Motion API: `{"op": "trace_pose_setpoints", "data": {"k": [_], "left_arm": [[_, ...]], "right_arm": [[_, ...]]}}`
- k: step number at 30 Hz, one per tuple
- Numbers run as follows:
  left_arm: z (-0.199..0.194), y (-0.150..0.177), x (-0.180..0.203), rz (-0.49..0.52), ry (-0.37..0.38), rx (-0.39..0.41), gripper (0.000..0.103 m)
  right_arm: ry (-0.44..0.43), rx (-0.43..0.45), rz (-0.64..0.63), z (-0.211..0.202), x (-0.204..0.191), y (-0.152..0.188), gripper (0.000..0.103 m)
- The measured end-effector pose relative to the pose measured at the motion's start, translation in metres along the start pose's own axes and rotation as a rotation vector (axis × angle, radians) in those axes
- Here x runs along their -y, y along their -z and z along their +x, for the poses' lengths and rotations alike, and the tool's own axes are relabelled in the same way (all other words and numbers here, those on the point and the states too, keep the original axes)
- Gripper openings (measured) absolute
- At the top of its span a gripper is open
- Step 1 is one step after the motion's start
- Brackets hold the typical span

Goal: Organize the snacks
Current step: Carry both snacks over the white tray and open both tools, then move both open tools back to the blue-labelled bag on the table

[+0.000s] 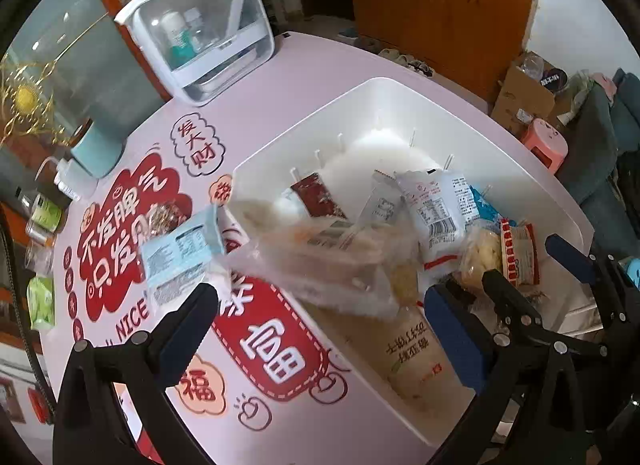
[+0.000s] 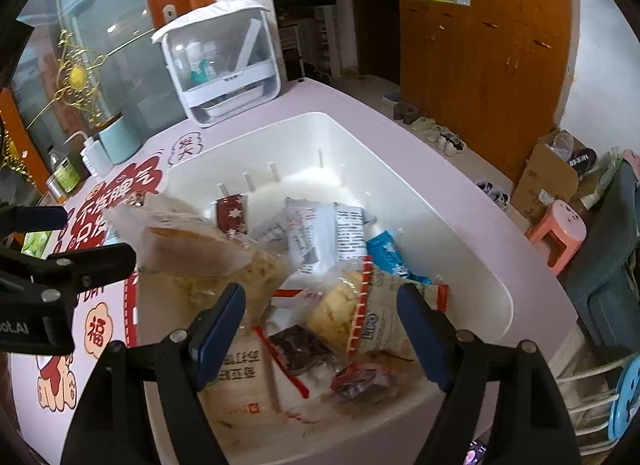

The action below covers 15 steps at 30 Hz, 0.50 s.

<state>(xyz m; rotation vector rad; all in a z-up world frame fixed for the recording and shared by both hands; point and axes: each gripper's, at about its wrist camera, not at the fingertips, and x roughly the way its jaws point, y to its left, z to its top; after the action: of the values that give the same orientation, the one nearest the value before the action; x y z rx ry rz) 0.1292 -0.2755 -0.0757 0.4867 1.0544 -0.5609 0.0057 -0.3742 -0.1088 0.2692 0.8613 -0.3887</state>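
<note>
A white plastic bin (image 1: 400,105) (image 2: 460,233) on the pink table holds several snack packets. My left gripper (image 1: 320,297) is open; a clear bread packet (image 1: 320,261) lies blurred between its fingers over the bin's near rim, and it also shows in the right wrist view (image 2: 188,241). A light blue packet (image 1: 180,261) lies on the table beside the left finger. My right gripper (image 2: 320,305) is open above the bin, over a yellow pastry bag (image 2: 340,309) and a dark packet (image 2: 300,349). The left gripper's fingers (image 2: 92,261) show at the left.
A clear-fronted white storage box (image 1: 204,29) (image 2: 224,61) stands at the table's far edge. A teal cup (image 1: 98,145) (image 2: 120,137), bottles and green packets (image 1: 40,301) sit at the left. A pink stool (image 2: 556,233), boxes and shoes are on the floor to the right.
</note>
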Motion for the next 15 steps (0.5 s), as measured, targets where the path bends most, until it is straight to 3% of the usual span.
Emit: {"op": "trace_pose_setpoints", "data": {"k": [8,15], "left_arm": [[-0.036,0.023,-0.025,-0.057,-0.068,0.038,0.102],[-0.071,0.067,-0.068,-0.179,-0.184,0.056,0.102]], "right_arm": [[-0.069,0.037,-0.092,-0.018,-0.034,-0.006,0.079],[-0.165,0.033,-0.181,-0.022,-0.072,-0.006,0.079]]}}
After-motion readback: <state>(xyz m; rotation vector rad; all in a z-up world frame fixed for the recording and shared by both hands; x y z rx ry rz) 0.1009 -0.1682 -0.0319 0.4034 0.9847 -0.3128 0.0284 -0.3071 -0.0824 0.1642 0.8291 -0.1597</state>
